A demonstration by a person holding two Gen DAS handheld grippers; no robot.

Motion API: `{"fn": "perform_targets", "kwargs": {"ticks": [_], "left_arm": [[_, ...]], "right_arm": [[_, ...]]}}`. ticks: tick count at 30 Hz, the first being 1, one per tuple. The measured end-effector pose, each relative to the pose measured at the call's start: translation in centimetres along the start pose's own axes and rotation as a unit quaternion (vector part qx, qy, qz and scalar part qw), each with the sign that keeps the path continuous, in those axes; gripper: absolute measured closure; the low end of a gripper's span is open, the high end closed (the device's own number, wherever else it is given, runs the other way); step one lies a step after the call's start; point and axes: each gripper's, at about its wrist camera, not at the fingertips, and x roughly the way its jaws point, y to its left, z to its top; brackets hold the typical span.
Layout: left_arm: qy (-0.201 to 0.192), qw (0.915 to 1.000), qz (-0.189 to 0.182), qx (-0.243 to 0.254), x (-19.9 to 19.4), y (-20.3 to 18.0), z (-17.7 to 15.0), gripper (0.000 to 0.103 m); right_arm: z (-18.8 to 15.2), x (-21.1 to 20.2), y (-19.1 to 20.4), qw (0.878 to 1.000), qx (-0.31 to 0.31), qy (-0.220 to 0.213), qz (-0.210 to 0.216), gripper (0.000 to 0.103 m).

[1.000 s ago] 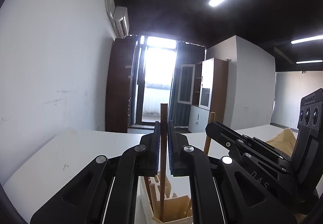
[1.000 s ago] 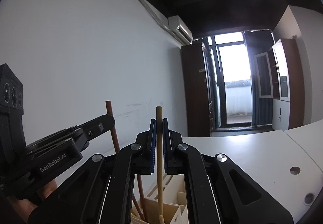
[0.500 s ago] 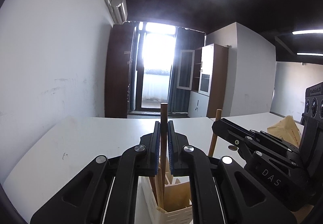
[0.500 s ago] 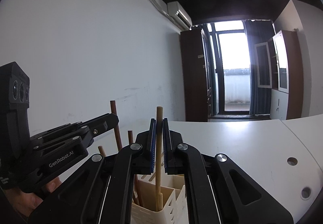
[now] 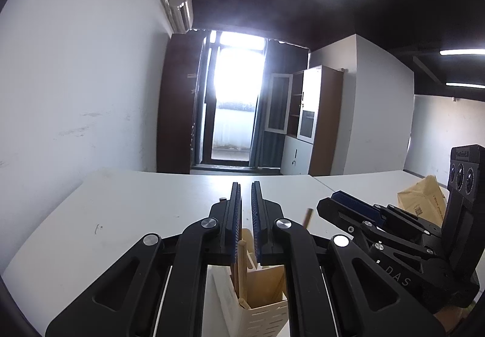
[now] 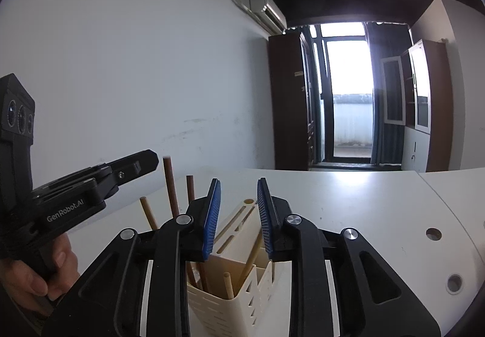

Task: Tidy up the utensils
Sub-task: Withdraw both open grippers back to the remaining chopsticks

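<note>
Two grippers hovered directly above the cream slotted holder (image 6: 230, 300), which stood on the white counter (image 6: 363, 200). The right gripper (image 6: 238, 215) had its jaws spread apart and gripped nothing. The left gripper (image 5: 247, 224) had its jaws only narrowly parted; a pale wooden stick (image 5: 241, 264) stood in the gap below the pads, and contact could not be confirmed.

The sticks stood in the holder with their long axes near vertical, tops leaning slightly. From the right wrist view, two dark sticks (image 6: 169, 185) and a pale stick (image 6: 148, 212) rose on the holder's left side, and a short pale stick (image 6: 229, 285) sat in the front compartment.

Judgement: the holder lay straight below both grippers, so any next move would start with a vertical lift clear of the stick tops. The left gripper was nearer the taller sticks.
</note>
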Motion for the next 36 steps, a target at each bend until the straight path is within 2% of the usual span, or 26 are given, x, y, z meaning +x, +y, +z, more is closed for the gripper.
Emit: {"fn": "perform_targets", "kwargs": {"ticks": [11, 19, 28, 36], "left_arm": [[0.009, 0.9999, 0.005, 0.007, -0.8, 0.0, -0.4, 0.094], [0.037, 0.9988, 0.008, 0.030, -1.9, -0.8, -1.1, 0.077], [0.061, 0.9975, 0.015, 0.034, -2.9, -0.6, -2.9, 0.069], [0.085, 0.9961, 0.011, 0.022, -2.9, -0.5, -5.4, 0.064]], "right_arm": [[-0.3, -0.1, 0.3, 1.000, -0.001, 0.015, -0.013, 0.076], [-0.8, -1.2, 0.0, 0.999, -0.002, 0.019, -0.029, 0.072], [-2.4, -2.5, 0.6, 0.999, -0.007, 0.034, -0.039, 0.060], [-4.4, -2.7, 0.3, 0.997, 0.012, 0.062, -0.040, 0.053]]}}
